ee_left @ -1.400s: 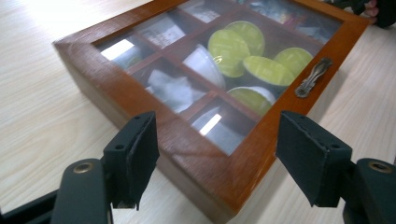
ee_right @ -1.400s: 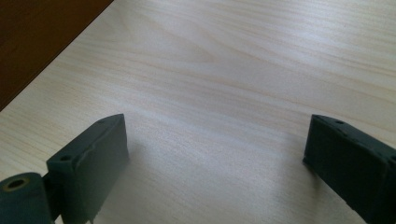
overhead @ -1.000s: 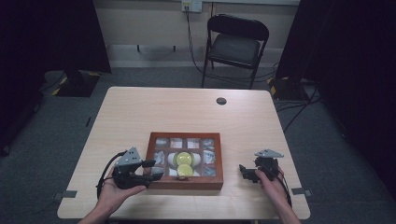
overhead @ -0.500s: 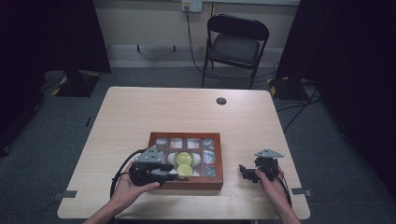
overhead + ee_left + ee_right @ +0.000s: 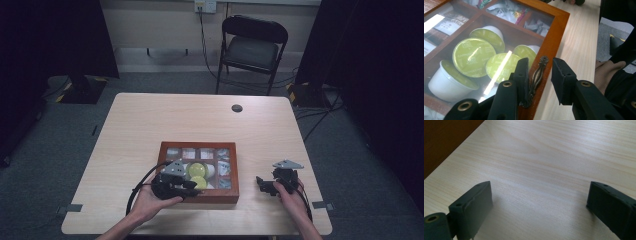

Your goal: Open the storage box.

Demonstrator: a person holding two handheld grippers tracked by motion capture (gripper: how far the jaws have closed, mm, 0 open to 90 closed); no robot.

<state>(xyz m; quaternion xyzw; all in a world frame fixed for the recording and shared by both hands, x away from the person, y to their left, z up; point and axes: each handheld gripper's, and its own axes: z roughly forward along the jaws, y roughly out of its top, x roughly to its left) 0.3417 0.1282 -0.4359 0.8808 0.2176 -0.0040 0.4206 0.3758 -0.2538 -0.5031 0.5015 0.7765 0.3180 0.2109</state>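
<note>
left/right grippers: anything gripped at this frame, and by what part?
Nothing held. Left gripper is open, its jaws straddling the box's brass handle without closing. Right gripper is open over bare table.

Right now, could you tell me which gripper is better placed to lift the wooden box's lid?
Left. The left gripper is open with its jaws either side of the brass handle on the box. The right gripper is open over bare table beside it.

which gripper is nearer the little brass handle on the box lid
Left. The left gripper sits at the wooden box's front edge with its open jaws on either side of the brass handle. The right gripper rests on bare table, off the box's right side.
</note>
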